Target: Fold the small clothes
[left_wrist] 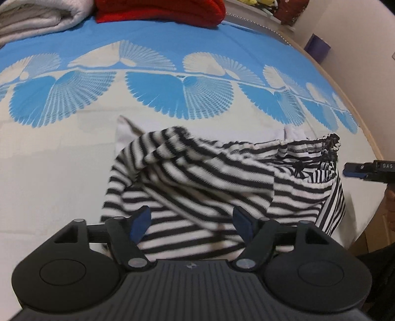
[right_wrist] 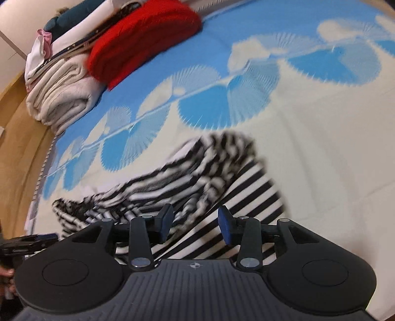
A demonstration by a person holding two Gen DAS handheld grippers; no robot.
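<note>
A small black-and-white striped garment [left_wrist: 197, 177] lies rumpled on the bed, part of it folded over itself, its gathered waistband at the right. It also shows in the right wrist view [right_wrist: 197, 177], blurred. My left gripper [left_wrist: 191, 221] is open, its blue-padded fingers just above the garment's near edge, holding nothing. My right gripper [right_wrist: 195, 223] is open over the garment's near side and empty. The right gripper's tip [left_wrist: 365, 170] shows at the garment's right edge in the left wrist view. The left gripper [right_wrist: 29, 243] shows at the lower left of the right wrist view.
The bed sheet [left_wrist: 61, 172] is white with a blue fan pattern. A red folded blanket [right_wrist: 145, 39] and a cream folded blanket [right_wrist: 61, 93] lie at the far end, with more stacked clothes [right_wrist: 74, 22]. The bed's wooden edge [left_wrist: 370, 148] runs along the right.
</note>
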